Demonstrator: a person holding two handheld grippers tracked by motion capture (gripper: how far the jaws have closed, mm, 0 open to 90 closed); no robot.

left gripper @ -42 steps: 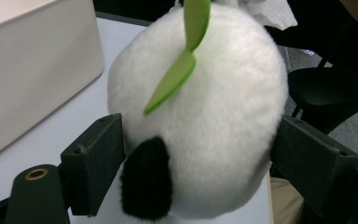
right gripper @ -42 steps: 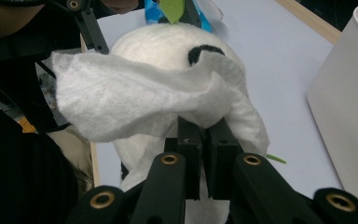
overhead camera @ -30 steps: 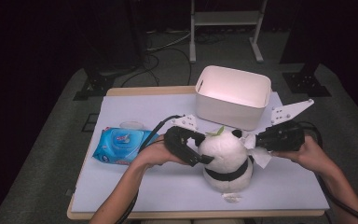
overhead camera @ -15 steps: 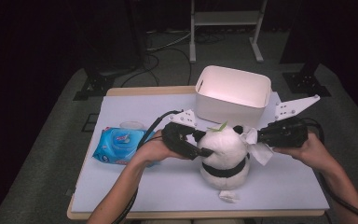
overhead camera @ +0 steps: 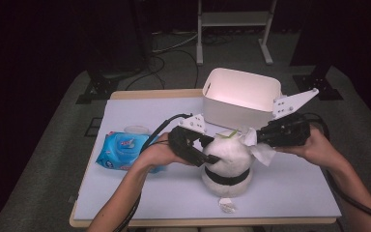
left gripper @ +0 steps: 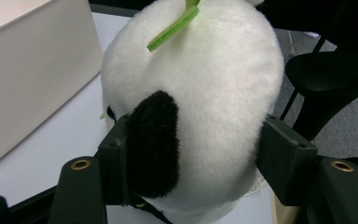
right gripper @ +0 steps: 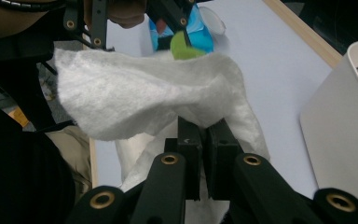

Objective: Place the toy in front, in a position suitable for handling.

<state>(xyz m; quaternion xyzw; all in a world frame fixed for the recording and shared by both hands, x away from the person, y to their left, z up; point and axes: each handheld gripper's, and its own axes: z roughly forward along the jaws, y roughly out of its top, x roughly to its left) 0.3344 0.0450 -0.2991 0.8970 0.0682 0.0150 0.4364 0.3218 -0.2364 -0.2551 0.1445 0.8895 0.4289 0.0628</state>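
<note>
Panda plush (overhead camera: 228,157) sits clenched in the left hand-held gripper (overhead camera: 207,153); right hand-held gripper (overhead camera: 257,138) pinches a white wipe (overhead camera: 263,152)

Left tool (overhead camera: 211,157) clamped; right tool (overhead camera: 252,137) pinched tight, both level.

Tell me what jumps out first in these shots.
A white plush panda stands mid-table, its head squeezed between the left gripper pads. Beside it the right gripper is shut on a white wipe, held by the panda's head. Behind stands a white bin, and a blue wipe pack lies to the left.
</note>
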